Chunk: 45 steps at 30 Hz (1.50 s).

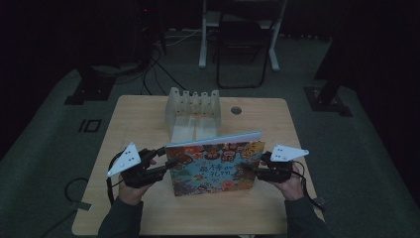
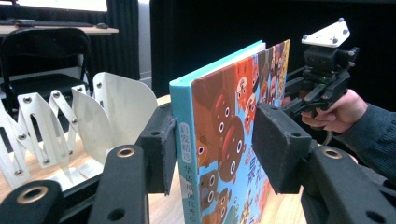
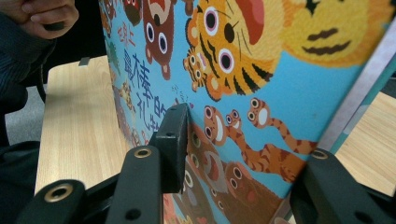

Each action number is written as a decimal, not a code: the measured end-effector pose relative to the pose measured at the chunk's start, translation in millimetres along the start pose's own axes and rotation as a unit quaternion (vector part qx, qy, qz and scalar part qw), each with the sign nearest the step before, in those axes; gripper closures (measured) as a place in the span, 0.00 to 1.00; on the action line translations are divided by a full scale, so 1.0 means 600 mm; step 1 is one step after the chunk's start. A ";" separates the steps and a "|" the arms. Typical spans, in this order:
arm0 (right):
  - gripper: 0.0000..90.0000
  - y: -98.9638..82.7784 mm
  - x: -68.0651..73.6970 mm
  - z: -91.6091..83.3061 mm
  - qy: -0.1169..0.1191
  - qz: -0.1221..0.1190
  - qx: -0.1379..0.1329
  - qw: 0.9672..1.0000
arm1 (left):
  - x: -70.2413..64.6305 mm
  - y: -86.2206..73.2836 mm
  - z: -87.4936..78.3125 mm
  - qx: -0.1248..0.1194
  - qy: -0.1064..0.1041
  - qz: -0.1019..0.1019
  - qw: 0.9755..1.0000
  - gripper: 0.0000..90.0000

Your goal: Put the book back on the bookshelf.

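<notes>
A colourful picture book [image 1: 213, 166] stands upright on its bottom edge on the wooden table [image 1: 143, 119], its cover toward me. My left gripper [image 1: 167, 157] straddles the book's spine edge. In the left gripper view the book [image 2: 219, 140] sits between the jaws of the left gripper [image 2: 219, 149]: one pad rests at the back cover and the other stands off the front cover, so it is open. My right gripper [image 1: 255, 169] is at the opposite edge. In the right gripper view the book [image 3: 280, 84] is in the right gripper [image 3: 247, 168], whose pad lies against the cover.
A white folding book rack [image 1: 193, 106] stands behind the book near the table's far edge, and appears again as the rack [image 2: 93, 116] beside the left jaw. A chair [image 1: 242, 44] and cables lie on the dark floor beyond. A round hole [image 1: 236, 110] marks the tabletop.
</notes>
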State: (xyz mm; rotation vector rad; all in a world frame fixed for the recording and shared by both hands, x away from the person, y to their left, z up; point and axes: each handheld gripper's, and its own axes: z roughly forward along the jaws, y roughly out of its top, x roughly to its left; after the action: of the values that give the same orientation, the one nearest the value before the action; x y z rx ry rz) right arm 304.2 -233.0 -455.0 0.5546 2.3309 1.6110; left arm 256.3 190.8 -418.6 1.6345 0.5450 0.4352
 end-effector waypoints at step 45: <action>0.55 0.004 -0.009 -0.074 -0.049 -0.004 -0.053 0.997 | -0.013 -0.031 0.011 0.010 -0.038 0.021 0.999 0.66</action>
State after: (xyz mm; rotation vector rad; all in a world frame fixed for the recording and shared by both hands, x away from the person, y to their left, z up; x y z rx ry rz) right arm 291.0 -272.1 -437.2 0.5864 2.1614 1.6550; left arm 252.0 182.7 -437.6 1.6772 0.4605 0.3968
